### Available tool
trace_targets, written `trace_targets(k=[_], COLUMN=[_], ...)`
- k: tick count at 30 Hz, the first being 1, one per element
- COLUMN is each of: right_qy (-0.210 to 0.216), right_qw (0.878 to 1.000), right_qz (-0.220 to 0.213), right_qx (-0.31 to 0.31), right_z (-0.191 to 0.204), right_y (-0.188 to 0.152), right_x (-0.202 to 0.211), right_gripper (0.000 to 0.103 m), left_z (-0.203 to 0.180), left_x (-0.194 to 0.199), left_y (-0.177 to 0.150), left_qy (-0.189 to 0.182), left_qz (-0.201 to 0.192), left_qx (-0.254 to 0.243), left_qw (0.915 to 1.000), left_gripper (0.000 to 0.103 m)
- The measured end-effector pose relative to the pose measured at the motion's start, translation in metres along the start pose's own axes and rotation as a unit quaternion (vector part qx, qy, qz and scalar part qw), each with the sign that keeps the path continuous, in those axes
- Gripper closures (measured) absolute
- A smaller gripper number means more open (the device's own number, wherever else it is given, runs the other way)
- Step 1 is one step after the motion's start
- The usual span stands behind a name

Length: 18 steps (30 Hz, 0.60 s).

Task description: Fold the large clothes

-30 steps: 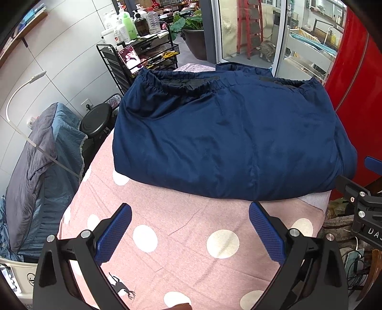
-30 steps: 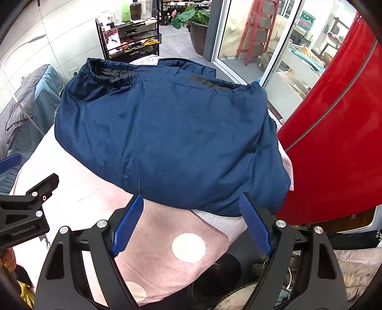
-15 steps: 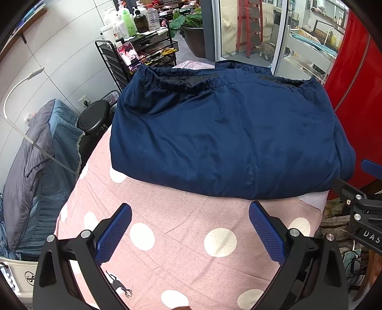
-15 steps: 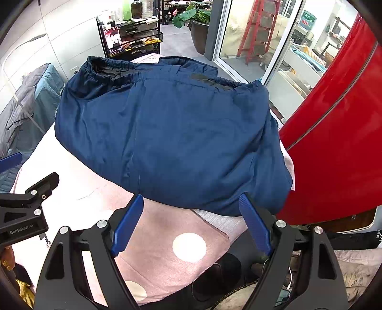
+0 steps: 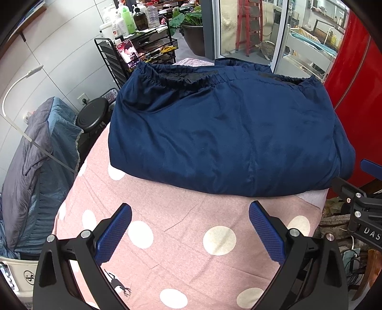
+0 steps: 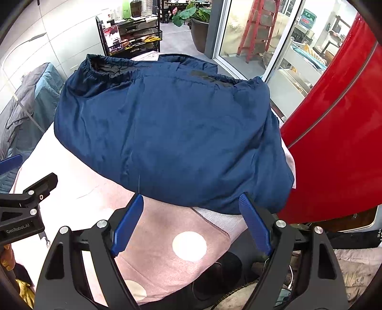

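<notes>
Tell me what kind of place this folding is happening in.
Probably a lived-in home or small workshop room, not a lab. The navy garment lies on a pink polka-dot cloth, a wire cart holds bottles, and a glass door opens beside a potted plant.

Folded navy garment (image 5: pixel 222 133) on pink polka-dot sheet (image 5: pixel 181 229), wide-spread empty left gripper (image 5: pixel 189 209) just short of it
</notes>
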State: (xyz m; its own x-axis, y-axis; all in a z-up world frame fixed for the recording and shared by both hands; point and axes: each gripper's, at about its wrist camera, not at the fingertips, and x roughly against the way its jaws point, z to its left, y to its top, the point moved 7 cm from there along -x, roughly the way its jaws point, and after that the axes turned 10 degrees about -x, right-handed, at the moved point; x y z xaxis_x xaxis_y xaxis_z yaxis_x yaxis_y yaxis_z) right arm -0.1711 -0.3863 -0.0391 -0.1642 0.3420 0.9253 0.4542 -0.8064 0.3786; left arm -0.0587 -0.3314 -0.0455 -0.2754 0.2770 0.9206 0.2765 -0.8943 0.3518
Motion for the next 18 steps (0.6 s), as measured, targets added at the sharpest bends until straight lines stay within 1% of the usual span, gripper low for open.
trace_targets(k=[7,18], right_qy=[0.002,0.003], right_qw=[1.0,1.0], right_qz=[0.002,0.007], right_qx=[0.002,0.004], right_z=[0.0009,0.0015], right_y=[-0.0002,-0.0014], right_x=[-0.0008,-0.004], right_gripper=[0.021,0.021], left_z=[-0.0001,0.0008], left_x=[-0.0015,-0.0046], left_y=[-0.0004,-0.0034], left_qy=[-0.006,-0.004], left_qz=[0.001,0.008], left_qx=[0.006,0.008], left_qw=[1.0,0.9999], left_gripper=[0.006,0.006])
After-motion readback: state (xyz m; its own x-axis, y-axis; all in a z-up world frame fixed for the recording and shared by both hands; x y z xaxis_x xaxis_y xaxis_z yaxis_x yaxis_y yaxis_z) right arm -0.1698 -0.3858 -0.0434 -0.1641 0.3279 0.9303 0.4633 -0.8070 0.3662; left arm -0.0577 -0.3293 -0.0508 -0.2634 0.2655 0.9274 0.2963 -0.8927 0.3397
